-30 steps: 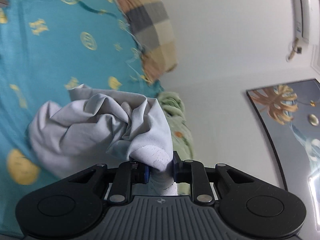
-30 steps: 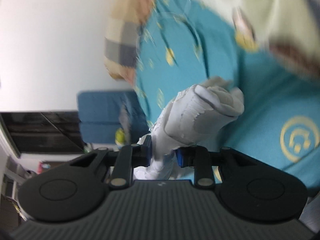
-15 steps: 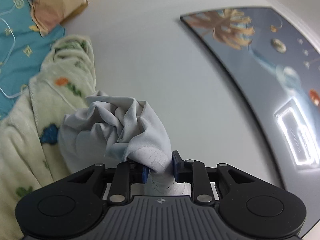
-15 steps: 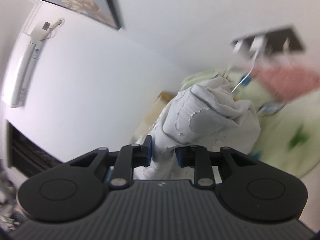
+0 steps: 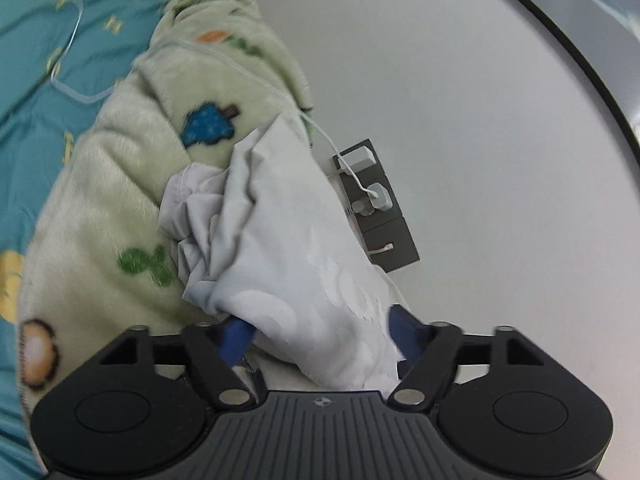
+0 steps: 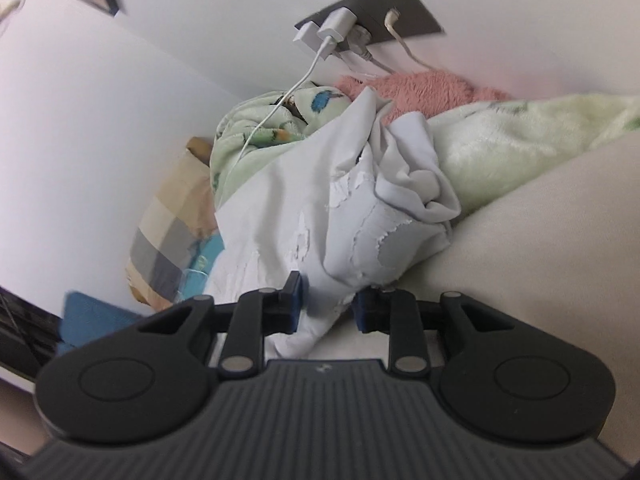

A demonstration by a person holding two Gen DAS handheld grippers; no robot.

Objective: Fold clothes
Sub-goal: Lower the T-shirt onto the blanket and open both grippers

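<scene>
Left wrist view: left gripper [image 5: 318, 332] jaws opening, pads clear of pale grey garment [image 5: 280, 240] still draped between them; garment bunched against green blanket [image 5: 120, 184], near wall socket [image 5: 376, 208].
Right wrist view: right gripper [image 6: 328, 308] clenched on same crumpled garment [image 6: 360, 208].
Judgement: no neat fold visible; folding apparently unfinished.

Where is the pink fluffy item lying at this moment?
In the right wrist view, the pink fluffy item lies at top centre against the wall, just below the dark socket panel, behind the green fleece blanket and the pale grey garment.
</scene>
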